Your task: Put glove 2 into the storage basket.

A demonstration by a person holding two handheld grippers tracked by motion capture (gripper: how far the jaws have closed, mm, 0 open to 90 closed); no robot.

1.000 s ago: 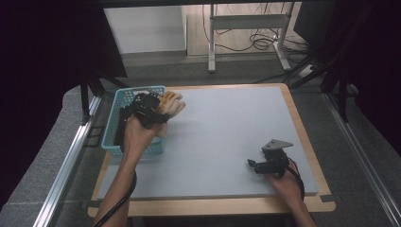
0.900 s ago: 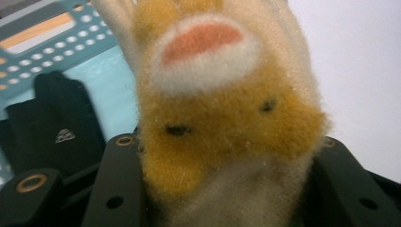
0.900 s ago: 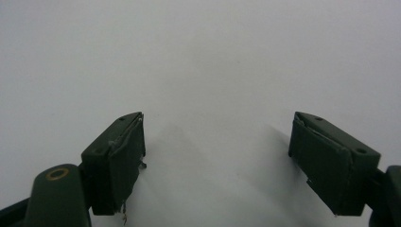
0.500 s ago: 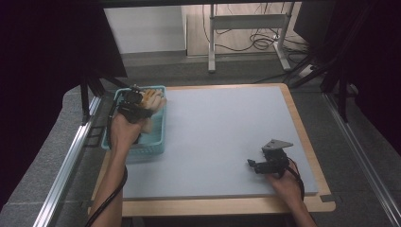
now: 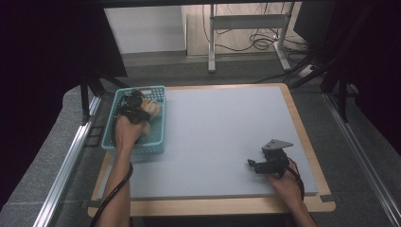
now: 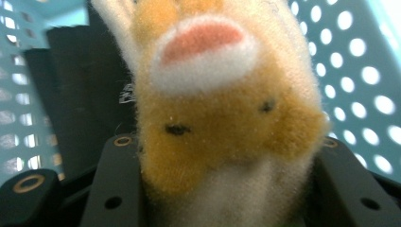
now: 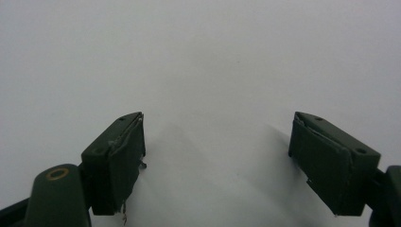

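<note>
Now the left gripper (image 5: 142, 108) is over the blue basket (image 5: 156, 142) at the left side of the table (image 5: 217, 127). Its jaws are squeezed tight on a soft toy (image 6: 222, 104). The toy is orange and cream, with a pink and white patch and two small dark marks. In the left gripper view the fuzzy toy sits between the two black jaws, and the basket's wall with its round holes (image 6: 350, 80) shows behind it. A dark flat thing (image 6: 80, 94) stands inside the basket, just beside the toy.

A second ago the left gripper held the toy out past the basket's right edge, over the grey mat. Half a second ago it had swung back to the far left corner of the basket. Since then it has moved a little to the right and sits over the far part of the basket. The toy (image 5: 152, 109) pokes out toward the basket's right wall. I cannot tell if the toy touches the bottom.

The right gripper (image 5: 257, 164) has not moved. It rests on the grey mat near the front right of the table, held by the right hand (image 5: 283, 182). Its jaws stand wide apart, with bare mat between them.
</note>
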